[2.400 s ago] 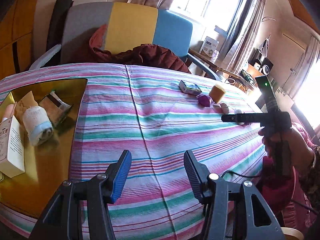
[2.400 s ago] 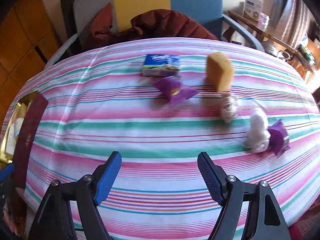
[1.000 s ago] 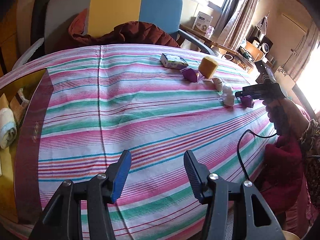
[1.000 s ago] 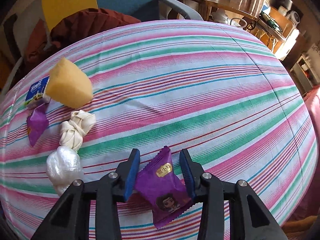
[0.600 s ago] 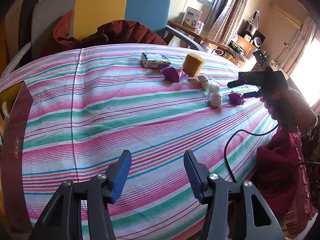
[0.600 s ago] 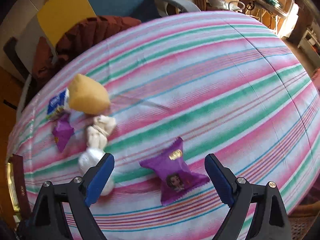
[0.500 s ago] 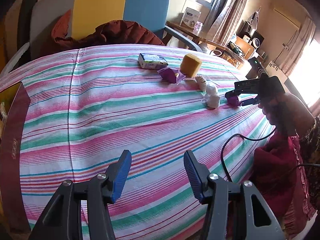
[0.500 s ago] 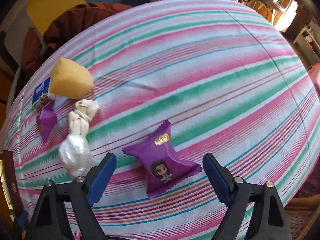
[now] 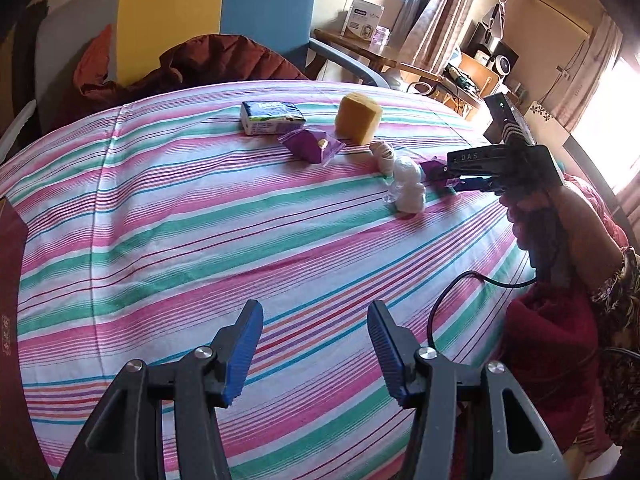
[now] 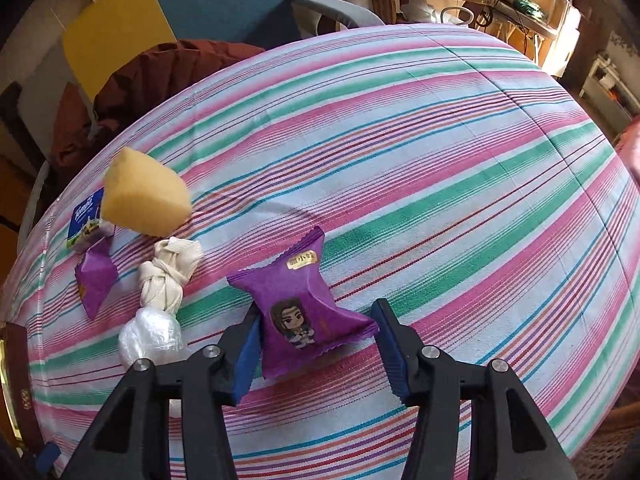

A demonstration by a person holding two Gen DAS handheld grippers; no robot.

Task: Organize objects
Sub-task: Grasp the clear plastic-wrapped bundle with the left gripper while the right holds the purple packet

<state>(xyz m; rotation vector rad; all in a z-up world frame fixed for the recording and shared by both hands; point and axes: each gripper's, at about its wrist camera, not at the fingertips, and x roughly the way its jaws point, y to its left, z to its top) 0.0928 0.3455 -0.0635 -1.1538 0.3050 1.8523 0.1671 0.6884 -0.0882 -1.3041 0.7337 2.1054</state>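
A purple snack packet (image 10: 302, 312) with a cartoon figure lies on the striped tablecloth (image 10: 440, 184). My right gripper (image 10: 316, 344) is open, its jaws on either side of the packet's near half; the left pad touches the packet's edge. In the left wrist view the right gripper (image 9: 452, 178) sits low over the same purple packet (image 9: 434, 170). My left gripper (image 9: 316, 344) is open and empty above the cloth's near part. A second purple packet (image 9: 312, 145), a yellow sponge (image 9: 357, 118), a tissue pack (image 9: 272, 117), a knotted white cloth (image 10: 168, 276) and a white plastic bundle (image 10: 150, 338) lie nearby.
A grey, yellow and blue chair (image 9: 172, 20) with a dark red jacket (image 9: 200, 66) stands behind the table. A dark red tray edge (image 9: 8, 280) is at the far left. A side table (image 9: 368, 50) with boxes stands beyond. A black cable (image 9: 472, 284) hangs at the right.
My right gripper has come down and forward around the purple packet and narrowed its jaws from wide open. My left gripper has swung a little to the right; the objects look closer.
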